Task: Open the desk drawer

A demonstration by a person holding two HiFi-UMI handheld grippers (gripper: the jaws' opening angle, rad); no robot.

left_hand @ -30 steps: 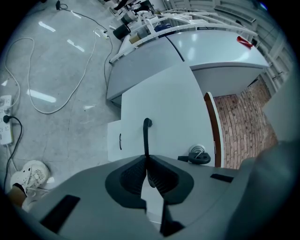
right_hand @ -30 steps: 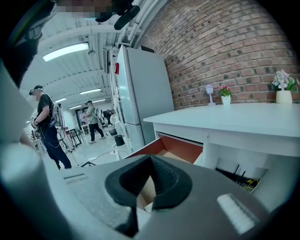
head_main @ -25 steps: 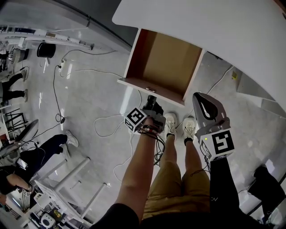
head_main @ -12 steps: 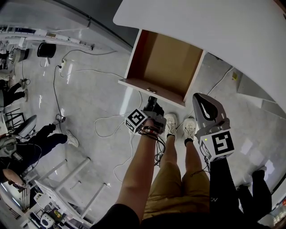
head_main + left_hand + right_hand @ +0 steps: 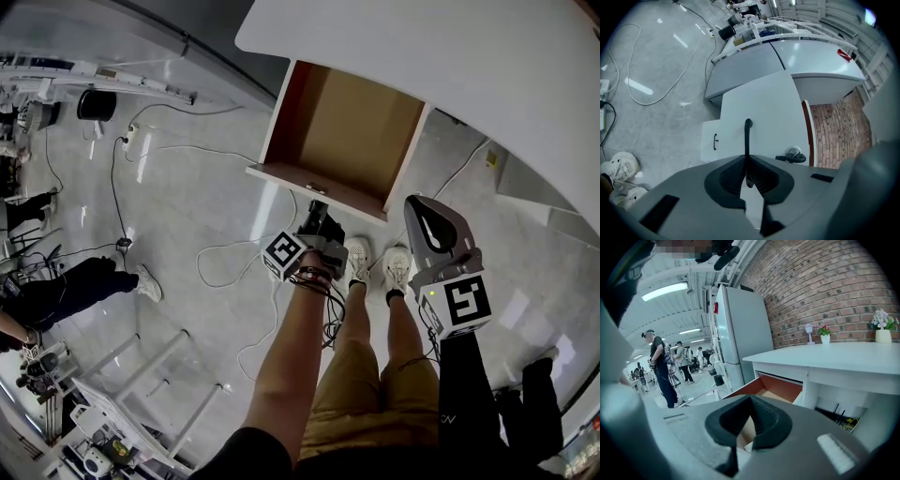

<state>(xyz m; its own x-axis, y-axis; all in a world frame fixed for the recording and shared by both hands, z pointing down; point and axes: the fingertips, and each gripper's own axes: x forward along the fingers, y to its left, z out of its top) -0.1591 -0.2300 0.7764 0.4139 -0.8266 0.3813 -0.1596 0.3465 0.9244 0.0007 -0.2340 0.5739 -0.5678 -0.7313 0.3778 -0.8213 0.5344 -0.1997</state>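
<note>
The white desk has its drawer pulled out, and the brown bottom shows bare. A thin black handle sticks out of the white drawer front. My left gripper sits right at that front. In the left gripper view it is shut on the handle, which runs between the pads. My right gripper hangs to the right of the drawer, apart from it. Its pads meet with nothing between them. The right gripper view looks along them at the open drawer under the desk top.
My own feet stand just below the drawer front. Loose cables lie on the pale floor to the left. A white frame stands at the lower left, with bystanders beyond it. A tall fridge stands left of the desk.
Both grippers and the drawer stand as before. The bystander at the left edge of the head view has shifted further left.
</note>
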